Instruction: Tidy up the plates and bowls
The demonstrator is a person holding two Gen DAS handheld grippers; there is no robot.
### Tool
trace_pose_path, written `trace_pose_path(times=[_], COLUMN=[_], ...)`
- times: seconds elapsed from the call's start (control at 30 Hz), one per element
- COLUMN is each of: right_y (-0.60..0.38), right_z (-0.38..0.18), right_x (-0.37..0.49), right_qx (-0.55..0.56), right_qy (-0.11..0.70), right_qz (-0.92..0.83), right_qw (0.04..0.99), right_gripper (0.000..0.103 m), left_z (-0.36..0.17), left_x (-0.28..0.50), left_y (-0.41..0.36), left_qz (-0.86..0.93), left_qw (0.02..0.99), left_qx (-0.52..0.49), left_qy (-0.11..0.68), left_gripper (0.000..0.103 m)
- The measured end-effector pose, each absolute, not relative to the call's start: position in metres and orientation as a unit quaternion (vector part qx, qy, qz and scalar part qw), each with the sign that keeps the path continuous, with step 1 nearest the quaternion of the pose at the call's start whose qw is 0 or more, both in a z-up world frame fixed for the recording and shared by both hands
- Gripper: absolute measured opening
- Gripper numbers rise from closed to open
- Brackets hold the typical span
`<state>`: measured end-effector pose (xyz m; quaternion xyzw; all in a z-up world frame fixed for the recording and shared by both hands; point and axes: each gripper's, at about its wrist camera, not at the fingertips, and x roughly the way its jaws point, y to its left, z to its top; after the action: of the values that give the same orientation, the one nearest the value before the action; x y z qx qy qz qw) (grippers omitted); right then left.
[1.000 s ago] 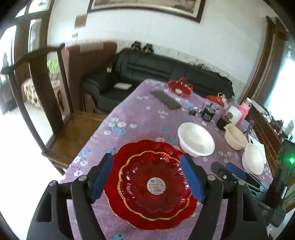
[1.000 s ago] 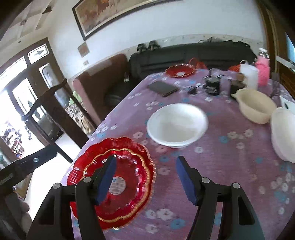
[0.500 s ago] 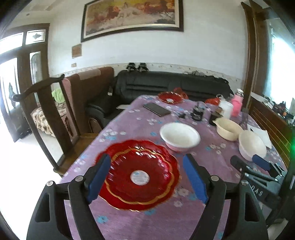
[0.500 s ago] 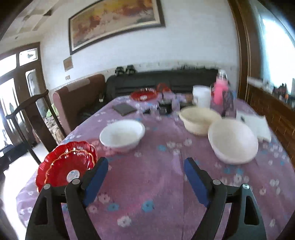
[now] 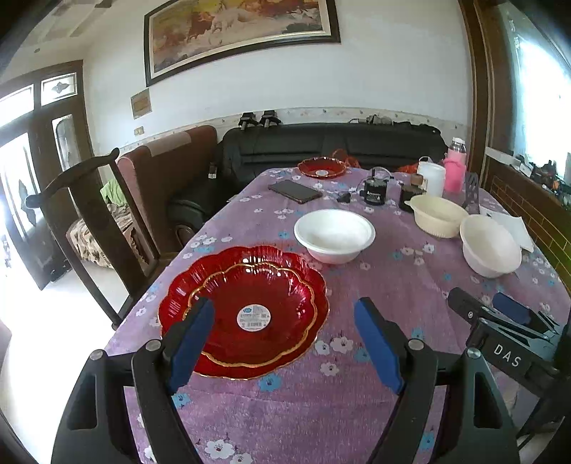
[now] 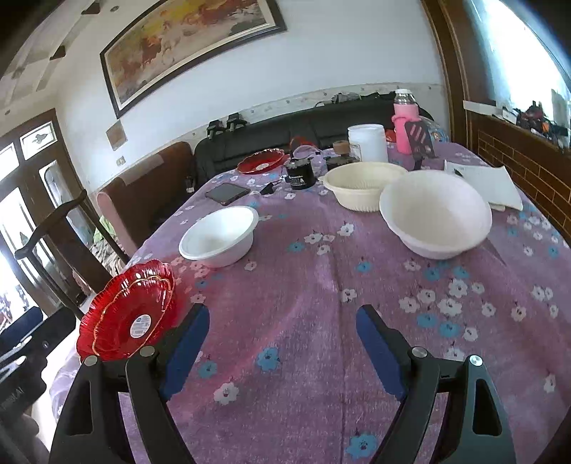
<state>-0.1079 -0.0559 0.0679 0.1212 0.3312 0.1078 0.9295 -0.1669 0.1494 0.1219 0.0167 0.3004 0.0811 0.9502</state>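
Containers. Small red plate (image 5: 255,307), gold-rimmed with a round white label at centre, nested in the large red plate (image 5: 178,296); the pair lies flat at the near left corner of the table (image 5: 321,410), nothing else in it. White bowl (image 5: 334,233) just beyond the stack, upright, nothing visible inside. Cream bowl (image 5: 437,216) with ribbed wall and white deep bowl (image 5: 490,248) stand close together on the right side; whether they touch cannot be told. A third red plate (image 5: 322,167) sits at the far end. White tub (image 6: 367,142) and pink bottle (image 6: 405,121) stand behind the cream bowl.

Orientation. Plates and bowls are round, openings upward; no long axis.

Tools. Left gripper (image 5: 283,337) hangs over the near edge of the stacked plates, blue pads spread wide, holding nothing. Right gripper (image 6: 282,346) hangs over bare cloth between the stack and the white deep bowl, pads equally wide apart, holding nothing.

Surface and room. Purple tablecloth with white and blue flowers. A dark phone (image 5: 294,191) and a black mug (image 5: 374,191) lie toward the far end. Black sofa (image 5: 321,146) beyond the table, dark wooden chair (image 5: 89,214) at left, framed painting (image 5: 239,34) on the white wall.
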Motion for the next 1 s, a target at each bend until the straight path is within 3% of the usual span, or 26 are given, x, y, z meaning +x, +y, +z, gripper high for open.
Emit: trace_pose_path(times=[1.0], right_y=[-0.06], right_z=[0.028], right_x=[-0.1], right_qx=[0.138], right_qy=[0.373], right_qz=[0.107], right_qw=[0.911], right_gripper=[0.088], left_z=[0.105], left_x=[-0.156], left_y=[0.144], left_qz=[0.058], left_qw=[0.944], left_qx=[0.014], left_qy=[0.324], left_gripper=[0.08])
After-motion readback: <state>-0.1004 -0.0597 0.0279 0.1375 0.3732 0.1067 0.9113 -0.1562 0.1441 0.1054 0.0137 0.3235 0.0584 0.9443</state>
